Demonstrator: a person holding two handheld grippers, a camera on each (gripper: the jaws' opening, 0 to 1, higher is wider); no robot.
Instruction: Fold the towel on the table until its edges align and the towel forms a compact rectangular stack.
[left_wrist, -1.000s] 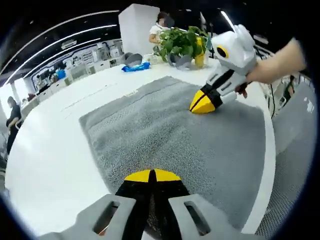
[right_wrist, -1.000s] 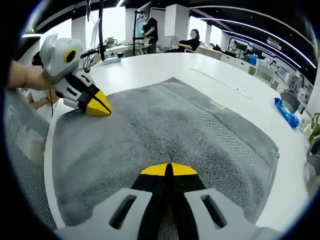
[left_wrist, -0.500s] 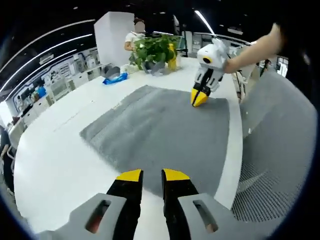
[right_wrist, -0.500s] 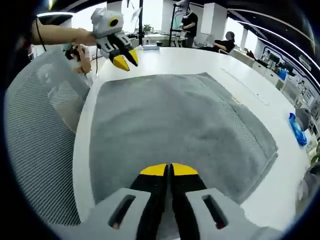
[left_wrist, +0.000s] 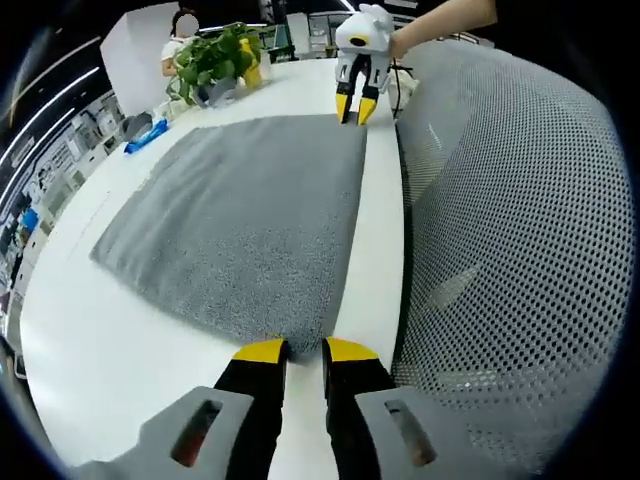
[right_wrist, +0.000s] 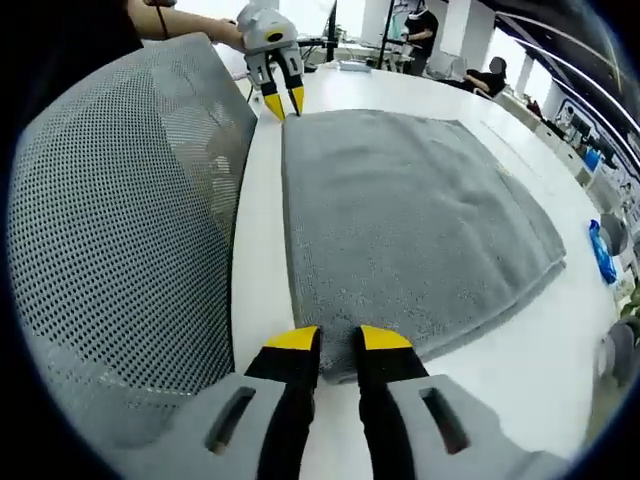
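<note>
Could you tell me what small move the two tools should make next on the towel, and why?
Probably close each tool on its near corner. The grey towel lies flat and unfolded, and the left tool and right tool both sit open at the two corners of its near edge, beside the mesh chair back. Gripping both corners would allow the first fold.

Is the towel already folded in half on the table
No, the gray towel lies spread flat in a single layer on the white table.
</note>
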